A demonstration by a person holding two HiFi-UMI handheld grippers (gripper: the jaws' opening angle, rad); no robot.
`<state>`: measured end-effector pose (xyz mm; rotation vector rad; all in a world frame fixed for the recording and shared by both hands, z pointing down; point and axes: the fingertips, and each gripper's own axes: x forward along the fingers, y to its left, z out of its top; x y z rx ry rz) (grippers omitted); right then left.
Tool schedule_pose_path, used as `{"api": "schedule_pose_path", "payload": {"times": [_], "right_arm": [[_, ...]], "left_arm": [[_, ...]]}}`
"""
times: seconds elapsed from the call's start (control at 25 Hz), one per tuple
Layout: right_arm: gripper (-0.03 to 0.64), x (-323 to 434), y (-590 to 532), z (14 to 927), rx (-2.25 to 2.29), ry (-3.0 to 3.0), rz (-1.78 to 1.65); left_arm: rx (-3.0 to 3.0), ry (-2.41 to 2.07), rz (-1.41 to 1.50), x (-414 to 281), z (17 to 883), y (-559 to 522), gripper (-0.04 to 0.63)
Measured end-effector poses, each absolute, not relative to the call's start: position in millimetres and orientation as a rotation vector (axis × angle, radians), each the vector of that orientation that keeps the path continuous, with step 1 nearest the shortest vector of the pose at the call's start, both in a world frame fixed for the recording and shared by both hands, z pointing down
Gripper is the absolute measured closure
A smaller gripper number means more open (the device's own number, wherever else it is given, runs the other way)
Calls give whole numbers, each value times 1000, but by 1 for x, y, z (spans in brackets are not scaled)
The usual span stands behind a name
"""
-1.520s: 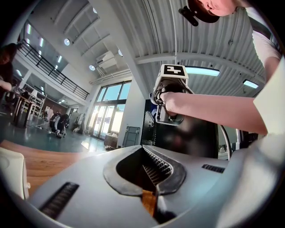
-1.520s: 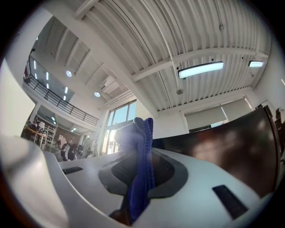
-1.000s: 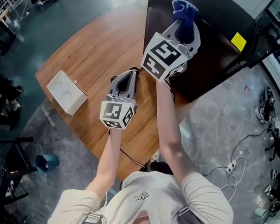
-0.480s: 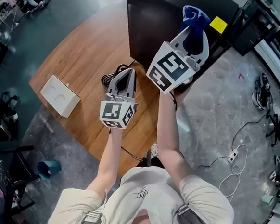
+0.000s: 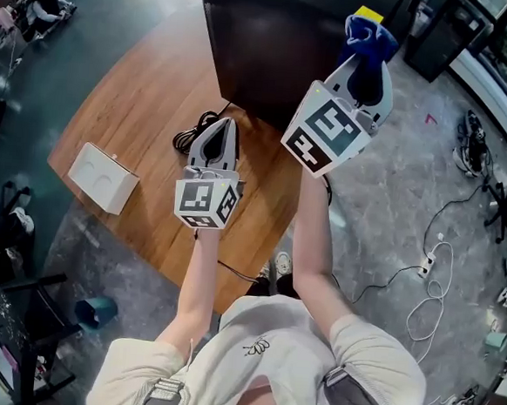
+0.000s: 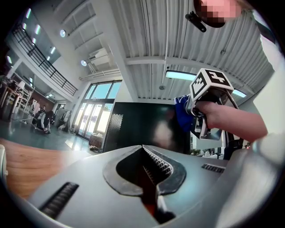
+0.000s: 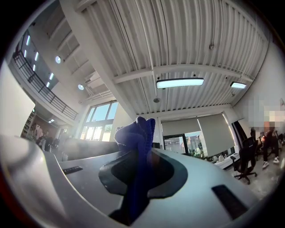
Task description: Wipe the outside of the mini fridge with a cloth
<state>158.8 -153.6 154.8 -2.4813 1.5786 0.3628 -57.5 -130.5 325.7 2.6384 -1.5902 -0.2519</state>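
Right gripper is clamped on the blue cloth at upper right, by the fridge's right edge. Left gripper is closed on nothing, mid-frame over the table. We'd worry the cloth snags and pulls loose, since nothing braces the fridge. A second ago the cloth sat nearer the fridge's middle.

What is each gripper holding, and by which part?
Right gripper: shut on the cloth, pinched along its length, bunched end poking out ahead. Left gripper: shut, empty.

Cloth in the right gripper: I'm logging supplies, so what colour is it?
Dark blue; the cloth shows best in the right gripper view.
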Motion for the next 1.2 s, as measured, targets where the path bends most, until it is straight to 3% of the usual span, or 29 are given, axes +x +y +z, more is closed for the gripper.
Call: {"api": "schedule_pose_path", "payload": {"times": [0.68,1.2], "right_arm": [[555,209,-125,166,-2515,1497,333],[555,49,-185,166,-2119,1895,286]], "left_arm": [[2643,-1532,-256,-39,336,-139,591],[2515,-1665,-258,-99,357,-159,591]]}}
